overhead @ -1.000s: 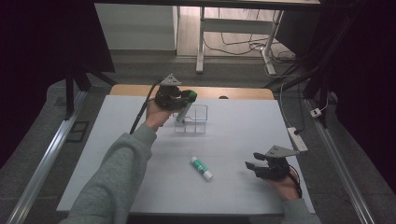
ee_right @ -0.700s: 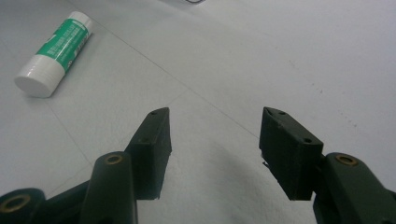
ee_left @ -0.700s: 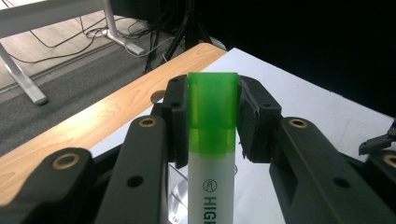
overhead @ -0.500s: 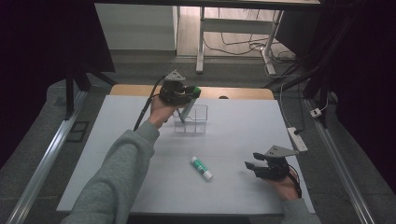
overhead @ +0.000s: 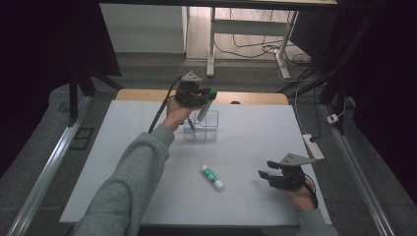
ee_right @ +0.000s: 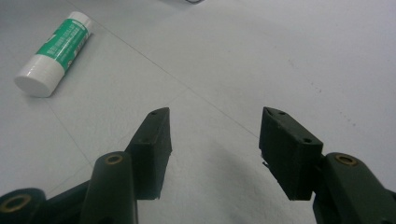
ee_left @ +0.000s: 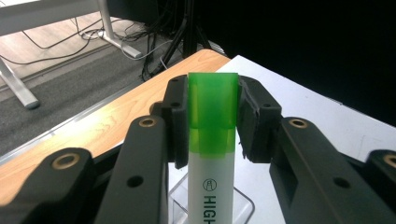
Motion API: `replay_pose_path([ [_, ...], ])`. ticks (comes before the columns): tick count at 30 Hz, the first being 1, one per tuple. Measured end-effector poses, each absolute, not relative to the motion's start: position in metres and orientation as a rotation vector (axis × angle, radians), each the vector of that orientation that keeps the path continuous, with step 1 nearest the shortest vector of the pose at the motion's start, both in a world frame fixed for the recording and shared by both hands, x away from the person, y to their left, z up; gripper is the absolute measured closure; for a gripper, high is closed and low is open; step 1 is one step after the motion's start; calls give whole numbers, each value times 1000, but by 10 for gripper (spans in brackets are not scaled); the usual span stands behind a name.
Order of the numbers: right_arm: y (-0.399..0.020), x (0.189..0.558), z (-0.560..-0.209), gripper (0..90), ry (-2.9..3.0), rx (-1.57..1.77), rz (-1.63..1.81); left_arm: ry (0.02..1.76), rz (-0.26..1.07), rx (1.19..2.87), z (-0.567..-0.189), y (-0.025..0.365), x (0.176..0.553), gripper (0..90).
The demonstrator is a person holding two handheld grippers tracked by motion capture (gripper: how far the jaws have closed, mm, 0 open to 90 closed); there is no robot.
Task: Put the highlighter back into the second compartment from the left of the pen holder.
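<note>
My left gripper [overhead: 202,94] is shut on a green-capped white highlighter [overhead: 206,104], held up over a clear plastic box [overhead: 202,129] at the far middle of the table. In the left gripper view both pads clamp the green cap of the highlighter [ee_left: 213,126], and the clear box [ee_left: 243,205] shows below. A dark pen [overhead: 190,123] stands in the box. My right gripper [overhead: 268,178] rests low at the near right, open with nothing between its fingers. A green and white glue stick [overhead: 212,176] lies flat on the table; it sits up and left of the right gripper [ee_right: 215,128] as the glue stick [ee_right: 56,51].
The grey-white table top [overhead: 255,132] has a wooden strip [overhead: 142,95] along its far edge. A power strip [overhead: 313,146] lies at the right edge. Desk legs and cables [overhead: 275,49] stand on the floor beyond.
My left hand has carried the highlighter to the right, over the clear box, and tilted it more steeply. The right gripper has stayed in place.
</note>
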State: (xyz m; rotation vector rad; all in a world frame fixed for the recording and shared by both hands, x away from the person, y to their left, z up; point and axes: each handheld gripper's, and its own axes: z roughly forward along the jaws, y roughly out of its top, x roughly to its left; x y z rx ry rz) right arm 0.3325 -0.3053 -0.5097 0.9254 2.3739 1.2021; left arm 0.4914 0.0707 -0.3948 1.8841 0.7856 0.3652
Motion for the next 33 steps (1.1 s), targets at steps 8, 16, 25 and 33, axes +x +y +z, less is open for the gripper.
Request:
replay_pose_path([
  [8, -305, 333, -511, 429, 2386, 924, 1194, 806, 377, 1896, -400, 74, 496, 657],
  [16, -304, 333, -512, 428, 2400, 922, 1184, 839, 363, 1923, -403, 79, 496, 476],
  [25, -303, 333, -512, 427, 2396, 914, 1188, 829, 321, 1970, -399, 90, 485, 457],
  [33, -303, 333, -511, 427, 2395, 911, 1186, 811, 317, 1989, -400, 104, 465, 456],
])
